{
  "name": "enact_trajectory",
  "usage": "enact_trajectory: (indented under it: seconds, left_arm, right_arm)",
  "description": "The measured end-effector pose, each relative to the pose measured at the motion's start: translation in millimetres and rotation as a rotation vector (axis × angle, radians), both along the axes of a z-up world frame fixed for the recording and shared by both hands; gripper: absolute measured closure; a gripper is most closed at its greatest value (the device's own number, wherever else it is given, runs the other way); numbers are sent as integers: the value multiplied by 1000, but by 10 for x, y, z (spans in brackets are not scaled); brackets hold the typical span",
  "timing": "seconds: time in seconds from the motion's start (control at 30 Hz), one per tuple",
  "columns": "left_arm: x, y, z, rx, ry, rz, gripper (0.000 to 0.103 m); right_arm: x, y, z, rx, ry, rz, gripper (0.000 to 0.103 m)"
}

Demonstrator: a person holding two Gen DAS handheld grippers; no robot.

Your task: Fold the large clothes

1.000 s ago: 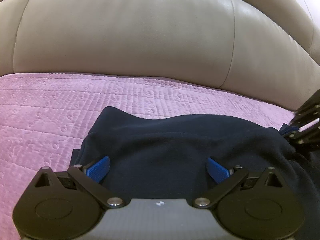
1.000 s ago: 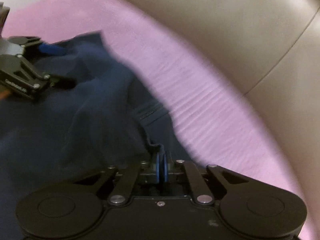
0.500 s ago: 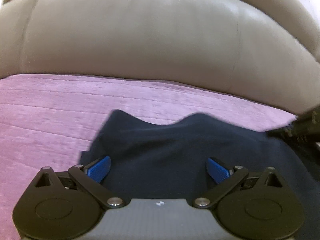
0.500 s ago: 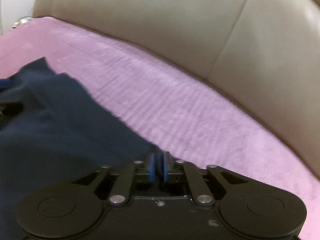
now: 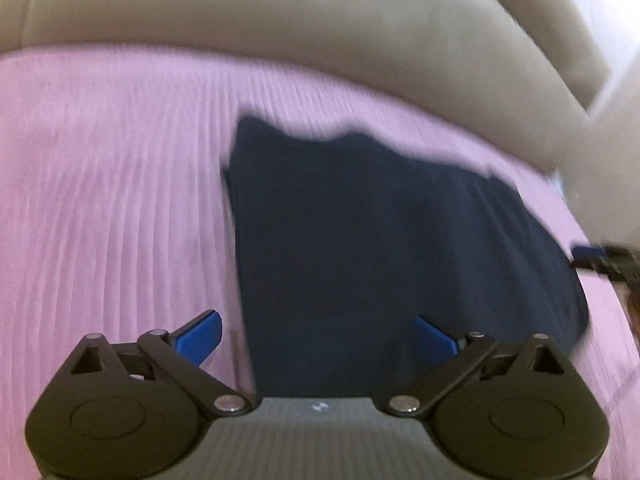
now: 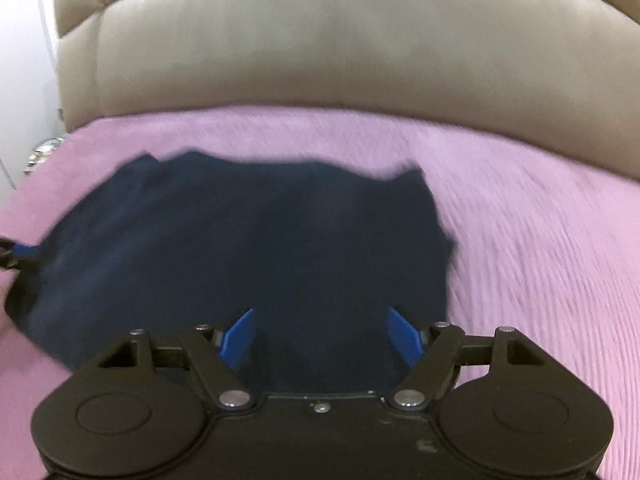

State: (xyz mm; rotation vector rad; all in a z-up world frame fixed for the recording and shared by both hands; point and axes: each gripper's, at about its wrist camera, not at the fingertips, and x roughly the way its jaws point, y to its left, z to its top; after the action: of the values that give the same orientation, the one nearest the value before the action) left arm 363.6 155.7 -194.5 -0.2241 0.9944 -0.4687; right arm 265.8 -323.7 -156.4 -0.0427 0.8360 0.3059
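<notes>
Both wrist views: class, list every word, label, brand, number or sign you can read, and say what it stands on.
None can be read.
The left gripper carries only a small round mark on its grey body, with no letters.
The right gripper shows no lettering.
The navy garment, the pink cover and the beige sofa back are blurred and show no print.

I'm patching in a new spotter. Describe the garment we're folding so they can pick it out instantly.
Find the beige leather sofa back; below it a pink quilted cover spreads over the seat. On that cover lies the navy garment, a flattened, roughly rectangular bundle in front of the open right gripper. It is the only dark thing on the pale pink.
</notes>
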Motion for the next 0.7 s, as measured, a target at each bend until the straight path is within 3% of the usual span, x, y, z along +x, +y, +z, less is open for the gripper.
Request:
enact_trajectory:
  seconds: [0.1, 0.2, 0.27, 0.3, 0.33, 0.37, 0.4, 0.53, 0.63, 0.7]
  left_arm:
    - [-366, 98, -145, -25, 77, -80, 0]
    - [-628, 98, -171, -14, -8, -119, 3]
    - [-693, 11, -173, 58, -50, -146, 16]
    - [-782, -62, -160, 95, -79, -177, 50]
    - [-791, -106, -133, 117, -89, -190, 63]
    - [-797, -122, -96, 116, -96, -185, 69]
    - [-805, -121, -32, 111, -114, -181, 79]
    - [-866, 10, 241, 77, -177, -149, 82]
    - [-845, 155, 12, 80, -78, -106, 85]
    - [-891, 241, -209, 79, -26, -73, 82]
  right_arm:
    - [-376, -218, -167, 43, 63, -115, 16]
    - [-626, -309, -359, 76, 137, -193, 16]
    - [-694, -312, -473, 147, 157, -199, 14]
    - [-726, -325, -461, 190, 122, -214, 27]
    - [-762, -378, -406, 242, 86, -221, 90]
    - [-774, -433, -351, 328, 59, -248, 93]
    - [-787, -461, -296, 354, 51, -270, 93]
    - [-837, -377, -41, 210, -16, -234, 95]
    - [-790, -422, -190, 222, 100, -265, 94]
    - [-746, -380, -324, 133, 189, -279, 83]
